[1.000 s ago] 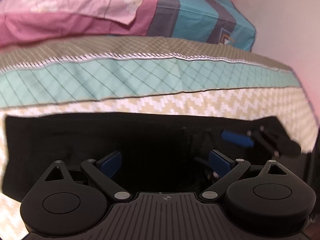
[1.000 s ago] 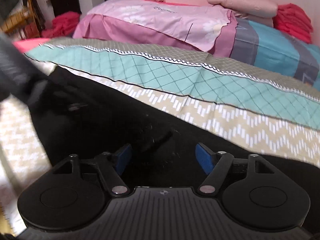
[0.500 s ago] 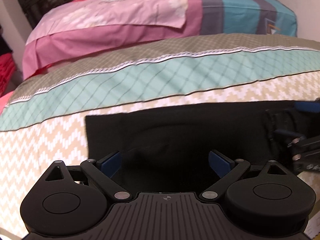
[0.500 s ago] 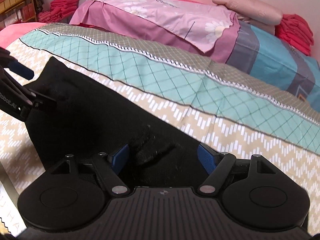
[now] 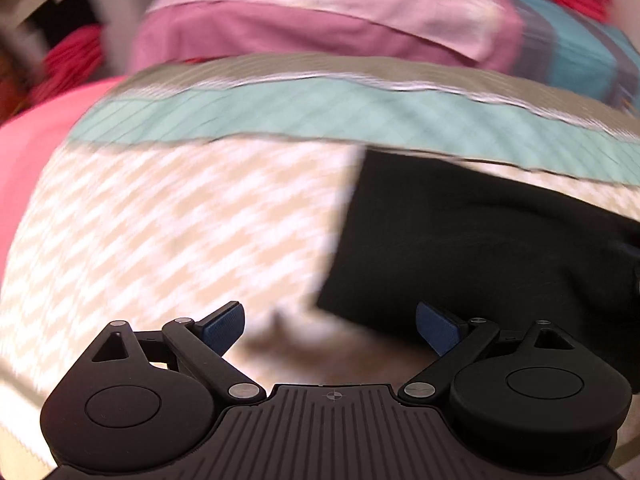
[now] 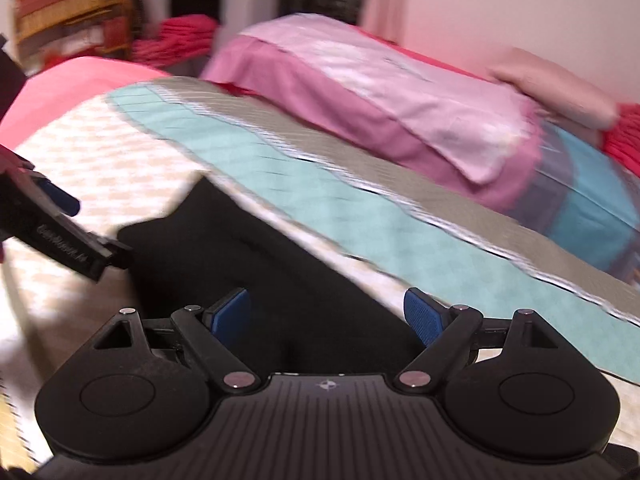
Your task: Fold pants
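Note:
The black pants (image 5: 472, 240) lie flat on the patterned bedspread, folded into a dark rectangle. In the left wrist view they sit to the right of my left gripper (image 5: 330, 326), which is open and empty over the zigzag cover, just off the pants' left edge. My right gripper (image 6: 328, 310) is open and empty above the pants (image 6: 256, 272). The left gripper also shows at the left edge of the right wrist view (image 6: 60, 224), beside the pants' near corner. Both views are motion-blurred.
The bedspread (image 5: 160, 232) has beige zigzag, teal and grey bands. A pink and purple pillow (image 6: 380, 96) and a blue striped one (image 6: 592, 200) lie at the back. Red clothes (image 6: 180, 36) and a wooden shelf (image 6: 68, 12) stand beyond the bed. A pink sheet (image 5: 36, 132) lies at left.
Both grippers have pulled back and swung left off the pants. The left gripper now hovers over bare bedspread beside the pants' left edge. The pants stay flat.

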`<act>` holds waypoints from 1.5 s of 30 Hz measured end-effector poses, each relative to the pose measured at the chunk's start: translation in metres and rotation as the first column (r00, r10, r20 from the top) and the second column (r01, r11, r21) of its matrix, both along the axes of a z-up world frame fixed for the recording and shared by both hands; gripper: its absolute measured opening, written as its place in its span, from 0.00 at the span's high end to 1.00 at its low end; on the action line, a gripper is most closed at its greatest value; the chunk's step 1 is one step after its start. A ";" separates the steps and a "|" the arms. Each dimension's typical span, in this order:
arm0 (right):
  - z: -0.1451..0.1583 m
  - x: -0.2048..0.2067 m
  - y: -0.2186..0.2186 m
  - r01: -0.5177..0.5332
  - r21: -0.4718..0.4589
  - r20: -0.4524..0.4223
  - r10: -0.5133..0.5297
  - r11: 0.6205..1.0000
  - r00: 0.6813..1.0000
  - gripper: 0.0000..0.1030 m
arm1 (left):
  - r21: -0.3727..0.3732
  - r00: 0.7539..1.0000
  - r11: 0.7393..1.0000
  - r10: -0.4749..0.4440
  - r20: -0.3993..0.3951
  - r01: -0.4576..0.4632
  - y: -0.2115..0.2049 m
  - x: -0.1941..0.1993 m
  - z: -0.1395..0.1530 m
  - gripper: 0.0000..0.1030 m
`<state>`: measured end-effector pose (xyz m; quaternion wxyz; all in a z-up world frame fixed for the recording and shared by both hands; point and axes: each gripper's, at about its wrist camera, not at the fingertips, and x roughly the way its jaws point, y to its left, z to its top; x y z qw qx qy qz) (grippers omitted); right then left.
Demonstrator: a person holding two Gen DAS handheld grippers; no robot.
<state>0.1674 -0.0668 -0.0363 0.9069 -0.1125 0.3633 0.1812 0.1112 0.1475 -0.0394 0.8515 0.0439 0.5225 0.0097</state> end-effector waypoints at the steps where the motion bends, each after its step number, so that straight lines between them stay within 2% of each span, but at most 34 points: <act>1: -0.003 -0.002 0.016 -0.034 0.005 0.002 0.034 0.999 0.999 0.16 | 0.005 0.998 0.998 0.059 0.009 -0.059 0.017 -0.007 -0.001 0.00; 3: -0.011 -0.004 0.054 -0.105 -0.006 0.002 0.105 0.994 0.995 0.16 | 0.033 0.985 0.985 0.171 0.022 -0.172 0.049 -0.021 -0.003 0.00; 5: -0.022 -0.006 0.092 -0.162 -0.037 0.010 0.163 0.986 0.987 0.16 | 0.056 0.971 0.969 0.238 0.023 -0.239 0.073 -0.036 -0.007 0.00; 8: -0.047 -0.006 0.147 -0.217 -0.168 0.012 0.222 0.962 0.975 0.17 | 0.084 0.960 0.956 0.281 0.018 -0.281 0.096 -0.054 -0.012 0.00; 10: -0.065 -0.002 0.170 -0.212 -0.253 0.031 0.227 0.944 0.973 0.16 | 0.085 0.954 0.950 0.301 0.010 -0.301 0.104 -0.062 -0.014 0.00; 11: -0.067 -0.001 0.173 -0.190 -0.260 0.087 0.219 0.947 0.972 0.14 | 0.078 0.951 0.948 0.309 0.005 -0.309 0.107 -0.066 -0.015 0.00; 12: -0.070 0.004 0.179 -0.164 -0.289 0.106 0.202 0.943 0.974 0.15 | 0.067 0.949 0.947 0.315 0.002 -0.314 0.108 -0.069 -0.016 0.00; 13: -0.070 0.010 0.180 -0.149 -0.274 0.106 0.184 0.950 0.977 0.16 | 0.056 0.948 0.947 0.317 0.001 -0.317 0.108 -0.071 -0.017 0.00; 15: -0.065 0.026 0.171 -0.147 -0.165 0.029 0.154 0.975 0.988 0.43 | 0.034 0.950 0.949 0.312 0.005 -0.312 0.104 -0.074 -0.016 0.00; 16: -0.060 0.033 0.165 -0.123 -0.116 -0.006 0.123 0.986 0.992 0.67 | 0.020 0.954 0.953 0.301 0.012 -0.301 0.097 -0.074 -0.017 0.00; 17: -0.053 0.038 0.159 -0.100 -0.096 -0.015 0.099 0.990 0.995 0.78 | -0.003 0.958 0.958 0.285 0.021 -0.285 0.091 -0.074 -0.016 0.00; 20: -0.028 0.054 0.117 -0.031 0.145 -0.126 0.050 0.989 0.991 0.78 | -0.084 0.980 0.978 0.195 0.046 -0.191 0.060 -0.068 -0.014 0.00; 24: 0.020 0.053 0.057 0.063 0.353 -0.146 -0.012 0.934 0.989 0.78 | -0.139 0.997 0.990 0.044 0.071 -0.034 -0.003 -0.057 -0.014 0.00; 27: 0.050 0.044 0.009 0.105 0.458 -0.138 -0.047 0.883 0.989 0.78 | -0.192 0.992 0.978 -0.062 0.111 0.083 -0.050 -0.053 -0.008 0.00; 30: 0.063 0.029 -0.041 0.153 0.538 -0.141 -0.091 0.829 0.986 0.78 | -0.235 0.973 0.952 -0.156 0.167 0.193 -0.091 -0.058 0.001 0.00; 34: 0.066 0.003 -0.086 0.200 0.581 -0.137 -0.148 0.789 0.979 0.78 | -0.260 0.954 0.924 -0.236 0.187 0.280 -0.141 -0.061 0.000 0.00; 36: 0.071 -0.010 -0.106 0.216 0.604 -0.131 -0.172 0.767 0.976 0.78 | -0.247 0.953 0.924 -0.262 0.154 0.293 -0.168 -0.053 -0.009 0.00; 38: 0.080 -0.026 -0.128 0.230 0.616 -0.100 -0.215 0.753 0.972 0.78 | -0.214 0.957 0.934 -0.270 0.107 0.287 -0.189 -0.045 -0.019 0.00; 40: 0.089 -0.045 -0.161 0.250 0.619 -0.062 -0.270 0.745 0.961 0.78 | -0.227 0.954 0.927 -0.291 0.075 0.300 -0.198 -0.041 -0.023 0.00; 42: 0.092 -0.071 -0.202 0.299 0.624 -0.049 -0.345 0.722 0.937 0.78 | -0.256 0.941 0.905 -0.327 0.091 0.339 -0.202 -0.048 -0.018 0.00; 45: 0.073 -0.110 -0.256 0.416 0.603 -0.074 -0.471 0.681 0.879 0.78 | -0.265 0.898 0.858 -0.422 0.123 0.439 -0.210 -0.066 -0.008 0.00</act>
